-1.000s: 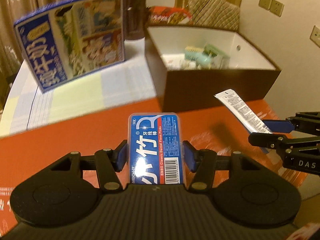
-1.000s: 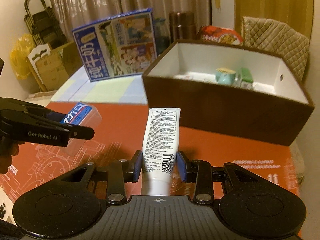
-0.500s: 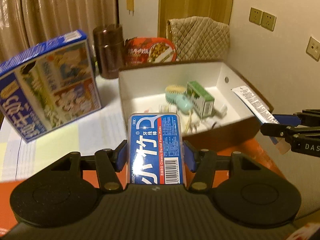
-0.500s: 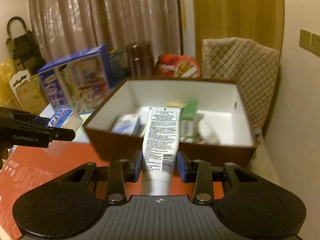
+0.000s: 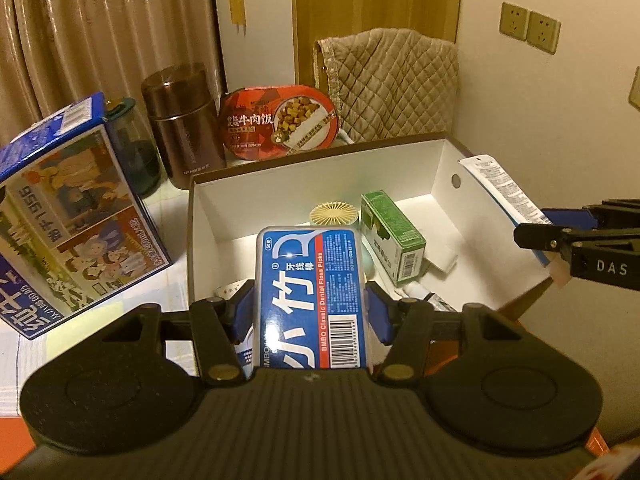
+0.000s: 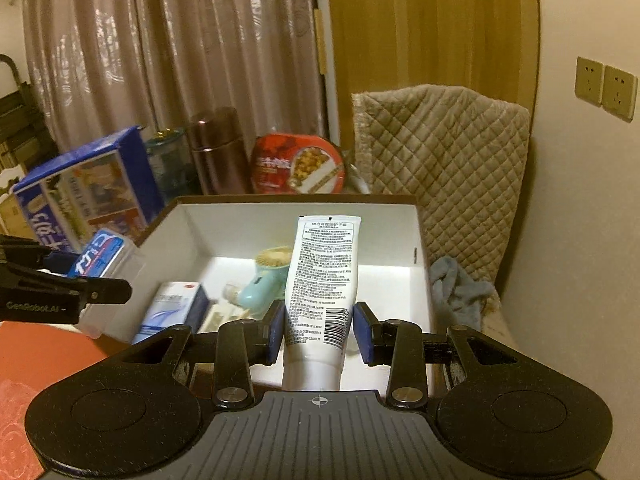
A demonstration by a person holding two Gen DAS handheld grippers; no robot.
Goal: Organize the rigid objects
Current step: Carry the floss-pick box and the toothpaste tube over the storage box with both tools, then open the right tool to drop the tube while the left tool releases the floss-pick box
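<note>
My left gripper is shut on a blue and red box of floss picks, held over the near left part of the open brown box with white inside. My right gripper is shut on a white tube, held above the box's near right side; the tube and the right gripper also show in the left wrist view. The floss box shows at the left of the right wrist view. Inside the brown box lie a green carton, a teal brush and a white and blue carton.
Behind the box stand a brown flask, a red meal bowl and a quilted cushion. A large blue milk carton leans at the left. A blue cloth lies beside the box's right wall, close to the room wall.
Both grippers have moved forward from over the orange surface to above the brown box, each still holding its item. The box's inside now fills the middle of both views.
</note>
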